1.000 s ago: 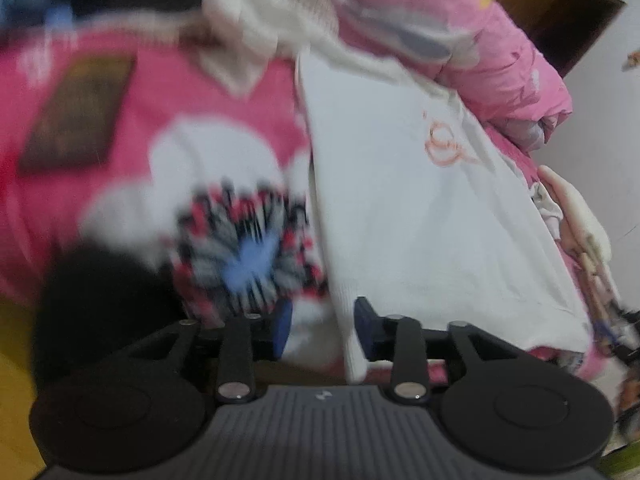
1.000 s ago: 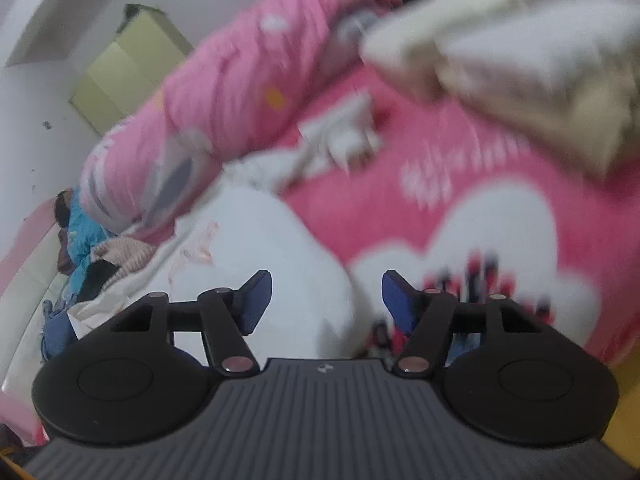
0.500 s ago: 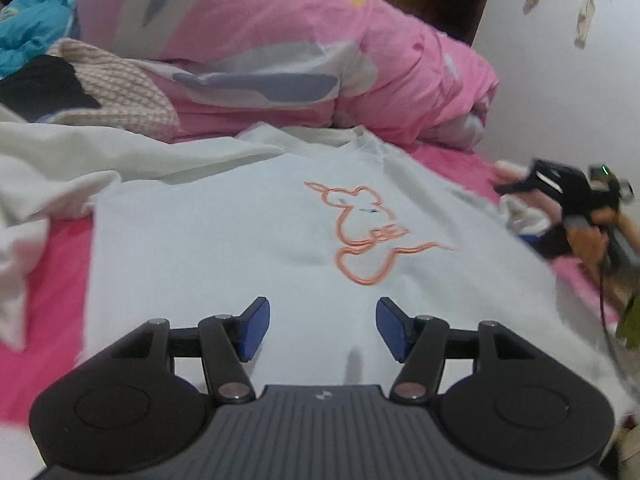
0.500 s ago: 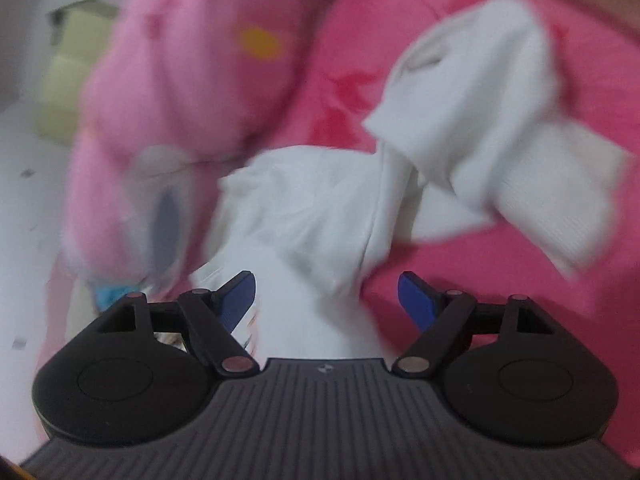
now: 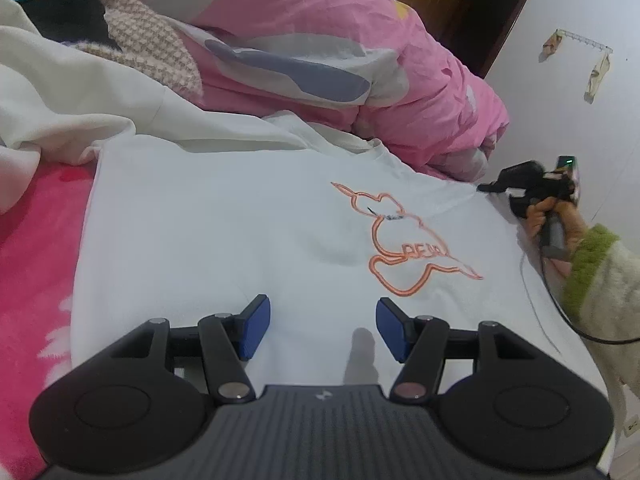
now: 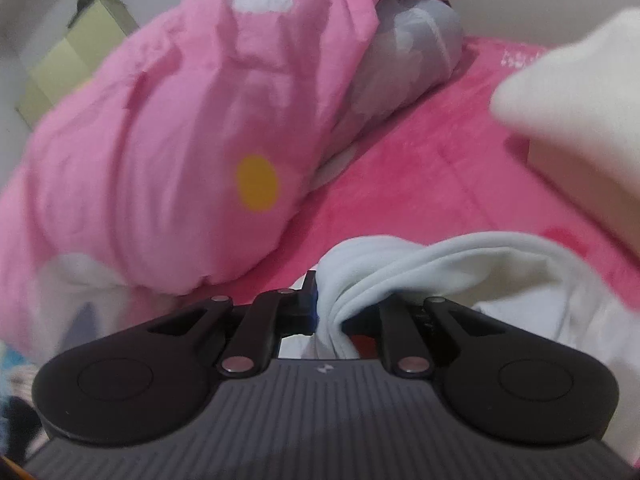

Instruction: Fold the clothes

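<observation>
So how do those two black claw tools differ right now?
The left gripper is open, its blue pads apart above the flat white shirt, holding nothing. The right gripper is shut on a bunched fold of that shirt at its far edge. Both are the same black hand-held design.

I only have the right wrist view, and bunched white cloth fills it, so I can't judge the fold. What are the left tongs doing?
Observer: The left tongs are open and empty, over the near edge of the white T-shirt.
Operator: Is the shirt spread out?
Observer: Mostly flat, with its orange rabbit print facing up.
Operator: Where on it am I gripping?
Observer: Your right tongs pinch its far right edge, close to the pink duvet.
</observation>
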The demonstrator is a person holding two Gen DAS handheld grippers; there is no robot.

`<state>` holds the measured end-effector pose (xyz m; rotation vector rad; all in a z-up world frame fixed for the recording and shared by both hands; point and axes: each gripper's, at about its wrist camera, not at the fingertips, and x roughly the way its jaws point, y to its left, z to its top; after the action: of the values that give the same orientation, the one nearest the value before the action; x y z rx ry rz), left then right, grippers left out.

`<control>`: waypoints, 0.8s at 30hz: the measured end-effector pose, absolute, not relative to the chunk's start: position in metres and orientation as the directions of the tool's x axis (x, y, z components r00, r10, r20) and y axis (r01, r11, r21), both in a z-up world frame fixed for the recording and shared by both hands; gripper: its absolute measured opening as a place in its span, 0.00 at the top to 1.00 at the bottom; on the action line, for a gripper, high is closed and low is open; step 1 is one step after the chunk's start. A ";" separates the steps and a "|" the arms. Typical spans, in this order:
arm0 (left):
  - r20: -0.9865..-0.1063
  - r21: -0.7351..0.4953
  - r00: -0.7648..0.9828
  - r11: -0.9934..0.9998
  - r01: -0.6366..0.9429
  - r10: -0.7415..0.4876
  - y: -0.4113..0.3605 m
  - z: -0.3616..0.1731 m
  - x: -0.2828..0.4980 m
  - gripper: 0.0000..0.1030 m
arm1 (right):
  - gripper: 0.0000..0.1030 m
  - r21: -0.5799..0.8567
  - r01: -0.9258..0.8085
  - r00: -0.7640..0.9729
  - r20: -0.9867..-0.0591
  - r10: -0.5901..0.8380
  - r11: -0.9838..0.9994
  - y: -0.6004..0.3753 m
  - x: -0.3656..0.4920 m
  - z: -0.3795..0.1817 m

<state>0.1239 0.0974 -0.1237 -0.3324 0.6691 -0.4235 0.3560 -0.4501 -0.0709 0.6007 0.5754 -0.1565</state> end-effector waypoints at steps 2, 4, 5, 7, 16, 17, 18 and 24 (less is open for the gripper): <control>-0.516 -0.437 0.706 0.858 0.270 -0.485 0.100 -0.125 0.124 0.42 | 0.93 0.464 0.322 0.824 -0.566 -0.004 0.825 -0.452 0.364 -0.082; -0.509 -0.450 0.705 0.851 0.271 -0.494 0.102 -0.126 0.124 0.42 | 0.93 0.434 0.351 0.814 -0.580 -0.041 0.830 -0.456 0.370 -0.095; -0.505 -0.456 0.705 0.847 0.272 -0.498 0.103 -0.126 0.124 0.42 | 0.93 0.409 0.370 0.802 -0.593 -0.065 0.834 -0.458 0.372 -0.103; -0.498 -0.465 0.706 0.842 0.273 -0.504 0.104 -0.127 0.124 0.42 | 0.96 0.392 0.382 0.793 -0.604 -0.079 0.836 -0.461 0.375 -0.120; -0.491 -0.479 0.705 0.835 0.272 -0.512 0.106 -0.127 0.125 0.41 | 0.41 0.351 0.359 0.701 -0.713 -0.002 0.865 -0.473 0.343 -0.070; -0.491 -0.480 0.705 0.834 0.272 -0.512 0.106 -0.127 0.125 0.41 | 0.35 0.337 0.362 0.688 -0.726 -0.005 0.869 -0.474 0.334 -0.060; -0.490 -0.481 0.705 0.833 0.272 -0.513 0.106 -0.127 0.125 0.41 | 0.24 0.322 0.365 0.673 -0.739 -0.008 0.874 -0.475 0.324 -0.050; -0.485 -0.490 0.705 0.829 0.270 -0.517 0.108 -0.127 0.125 0.41 | 0.37 0.245 0.265 0.666 -0.746 0.007 0.933 -0.459 0.256 0.008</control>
<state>0.1253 0.1080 -0.1273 -0.4037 0.6533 -0.4511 0.2559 -0.4587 0.0077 0.3500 0.8339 -0.1487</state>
